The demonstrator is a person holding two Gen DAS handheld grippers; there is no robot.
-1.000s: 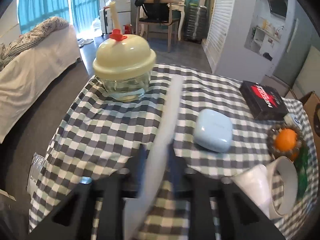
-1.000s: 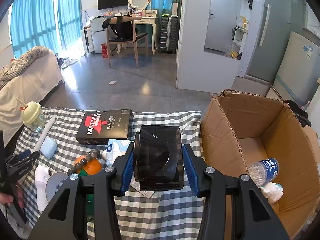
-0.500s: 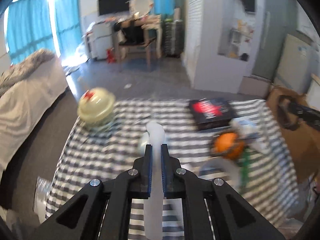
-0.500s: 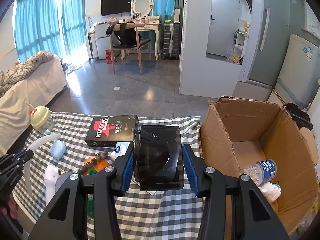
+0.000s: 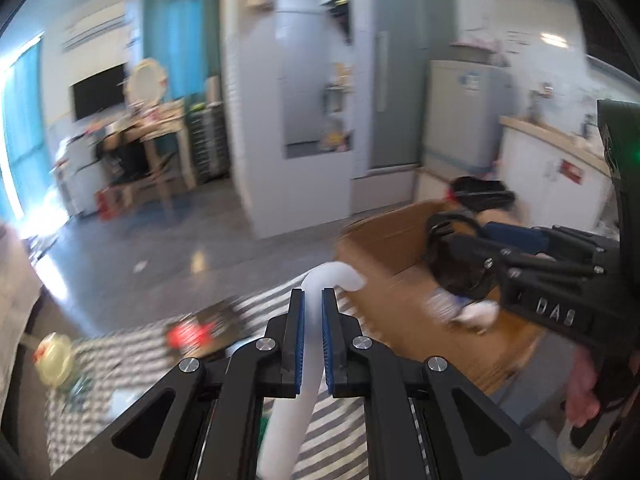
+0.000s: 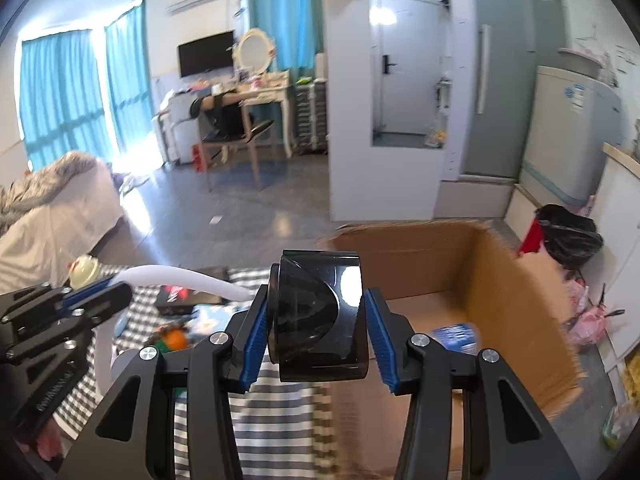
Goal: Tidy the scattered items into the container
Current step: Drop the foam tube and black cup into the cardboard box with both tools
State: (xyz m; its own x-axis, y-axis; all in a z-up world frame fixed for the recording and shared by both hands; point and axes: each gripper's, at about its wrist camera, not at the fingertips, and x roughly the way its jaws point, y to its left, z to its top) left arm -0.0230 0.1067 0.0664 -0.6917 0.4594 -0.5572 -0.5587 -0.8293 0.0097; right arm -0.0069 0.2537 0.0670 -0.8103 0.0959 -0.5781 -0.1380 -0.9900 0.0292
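My left gripper (image 5: 313, 300) is shut on a long white foam tube (image 5: 298, 392) that bends over at its far tip; it is raised above the checked table, pointing toward the open cardboard box (image 5: 394, 240). My right gripper (image 6: 316, 308) is shut on a dark translucent plastic container (image 6: 318, 316) and holds it over the near left edge of the cardboard box (image 6: 500, 280). A water bottle (image 6: 456, 334) lies inside the box. The left gripper (image 6: 96, 294) with the tube (image 6: 180, 276) also shows in the right wrist view.
On the checked tablecloth (image 6: 272, 416) lie a black Nescafe box (image 6: 180, 300), an orange with beads (image 6: 174, 338), a tissue pack and a cream-lidded cup (image 6: 84, 270). A bed (image 6: 48, 216), a chair and desk, and a black rubbish bag (image 6: 568, 236) stand around.
My left gripper lifted the white tube off the table and swung right toward the box. My right gripper carried the dark container up and closer over the box edge.
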